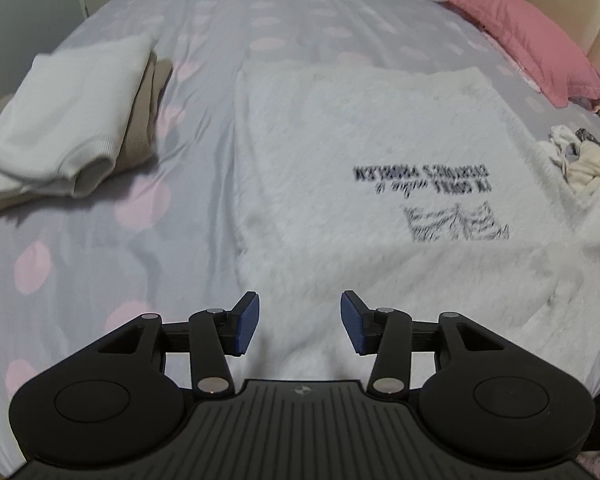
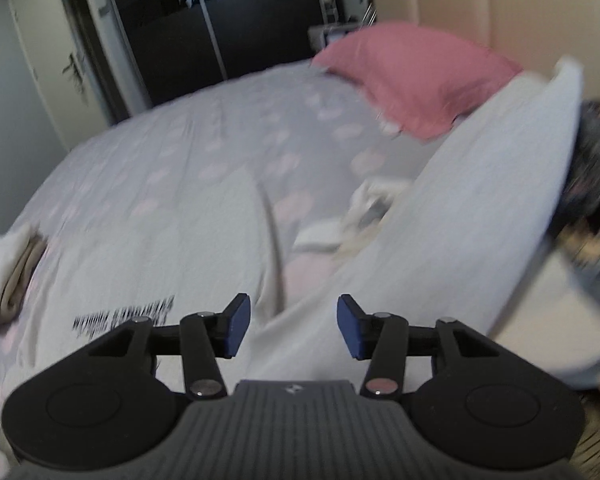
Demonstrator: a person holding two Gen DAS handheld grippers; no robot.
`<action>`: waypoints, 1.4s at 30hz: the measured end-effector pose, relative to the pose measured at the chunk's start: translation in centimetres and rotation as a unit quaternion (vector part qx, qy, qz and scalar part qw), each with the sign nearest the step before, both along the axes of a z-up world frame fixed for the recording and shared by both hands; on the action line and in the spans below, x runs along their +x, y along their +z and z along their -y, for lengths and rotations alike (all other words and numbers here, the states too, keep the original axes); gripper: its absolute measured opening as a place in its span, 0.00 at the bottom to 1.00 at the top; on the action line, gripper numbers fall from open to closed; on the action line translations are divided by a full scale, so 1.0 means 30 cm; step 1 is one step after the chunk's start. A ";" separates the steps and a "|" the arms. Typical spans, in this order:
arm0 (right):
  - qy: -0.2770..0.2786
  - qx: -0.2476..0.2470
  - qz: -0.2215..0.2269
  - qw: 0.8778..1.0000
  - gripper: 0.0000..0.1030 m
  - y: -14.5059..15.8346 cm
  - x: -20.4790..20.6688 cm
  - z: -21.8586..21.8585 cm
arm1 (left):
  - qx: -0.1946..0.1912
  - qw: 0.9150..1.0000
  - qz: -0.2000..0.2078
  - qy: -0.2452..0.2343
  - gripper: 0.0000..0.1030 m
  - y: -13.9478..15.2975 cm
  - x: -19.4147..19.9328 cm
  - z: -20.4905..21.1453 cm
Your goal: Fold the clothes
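A white fuzzy top [image 1: 364, 168] with black upside-down print lies spread on the bed, its near edge under my left gripper [image 1: 299, 322]. That gripper is open, blue pads apart, nothing between them. In the right wrist view the same white top [image 2: 172, 236] shows blurred, with a sleeve or side part running toward my right gripper [image 2: 293, 326], which also stands open and empty above the fabric. A folded stack, a white garment [image 1: 68, 116] on a beige one, rests at the left of the bed.
The bed has a grey cover with pink dots [image 1: 112, 248]. A pink pillow [image 1: 528, 44] lies at the far right by the cream headboard [image 2: 500, 12]. Small crumpled clothes [image 1: 580, 156] sit at the right edge. A pale pillow [image 2: 492, 184] and a blurred dark patterned thing [image 2: 596, 200] are at the right.
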State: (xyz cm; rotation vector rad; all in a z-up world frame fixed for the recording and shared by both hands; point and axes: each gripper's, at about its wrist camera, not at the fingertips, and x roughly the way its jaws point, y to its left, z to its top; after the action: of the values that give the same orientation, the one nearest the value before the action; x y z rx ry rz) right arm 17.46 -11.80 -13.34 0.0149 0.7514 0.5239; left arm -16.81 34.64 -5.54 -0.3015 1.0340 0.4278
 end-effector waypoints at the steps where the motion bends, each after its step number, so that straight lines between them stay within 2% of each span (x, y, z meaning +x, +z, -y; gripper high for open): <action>1: -0.009 -0.007 0.012 1.000 0.51 0.028 0.021 0.022 | 0.001 1.000 0.003 -0.001 0.44 0.008 0.012 0.005; 4: -0.034 -0.023 0.045 0.998 0.53 0.115 0.087 0.099 | 0.004 1.000 0.010 -0.009 0.44 0.026 0.047 0.027; 6: -0.055 -0.034 0.062 0.996 0.75 0.169 0.132 0.156 | 0.009 1.000 0.011 -0.016 0.44 0.031 0.069 0.042; 7: -0.061 -0.037 0.065 0.995 0.78 0.185 0.151 0.179 | 0.011 1.000 0.011 -0.019 0.45 0.031 0.077 0.049; 14: -0.107 -0.073 0.073 0.989 0.78 0.235 0.280 0.297 | 0.016 0.999 -0.006 -0.033 0.45 0.006 0.125 0.075; 16: -0.122 -0.071 0.079 0.987 0.82 0.243 0.308 0.323 | 0.016 0.999 -0.011 -0.034 0.45 -0.004 0.133 0.076; 28: -0.175 0.024 0.038 0.984 0.83 0.225 0.503 0.426 | 0.020 0.999 -0.037 -0.035 0.45 -0.048 0.160 0.068; 31: -0.192 0.030 0.026 0.981 0.74 0.219 0.539 0.431 | 0.021 0.998 -0.041 -0.037 0.45 -0.056 0.168 0.066; 33: -0.200 0.023 0.022 0.979 0.58 0.213 0.562 0.426 | 0.022 0.998 -0.042 -0.039 0.45 -0.057 0.171 0.068; 34: -0.203 0.016 0.019 0.979 0.55 0.209 0.574 0.423 | 0.023 0.998 -0.043 -0.039 0.45 -0.058 0.172 0.068; 35: -0.206 0.010 0.016 0.978 0.46 0.205 0.585 0.420 | 0.024 0.998 -0.044 -0.040 0.45 -0.058 0.173 0.069; 36: -0.206 0.009 0.018 0.978 0.32 0.209 0.582 0.417 | 0.025 0.998 -0.044 -0.041 0.45 -0.058 0.174 0.070; 38: -0.204 0.008 0.024 0.979 0.16 0.215 0.576 0.411 | 0.025 0.998 -0.044 -0.041 0.45 -0.057 0.173 0.071; 42: -0.161 0.000 0.055 0.985 0.15 0.266 0.512 0.352 | 0.025 0.998 -0.043 -0.039 0.45 -0.054 0.171 0.070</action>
State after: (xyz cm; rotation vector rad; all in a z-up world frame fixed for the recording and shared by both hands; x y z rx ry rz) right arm 32.80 -22.37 -5.36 0.1052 0.6253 0.2139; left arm -11.68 32.54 -7.17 -0.1988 1.1139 0.3970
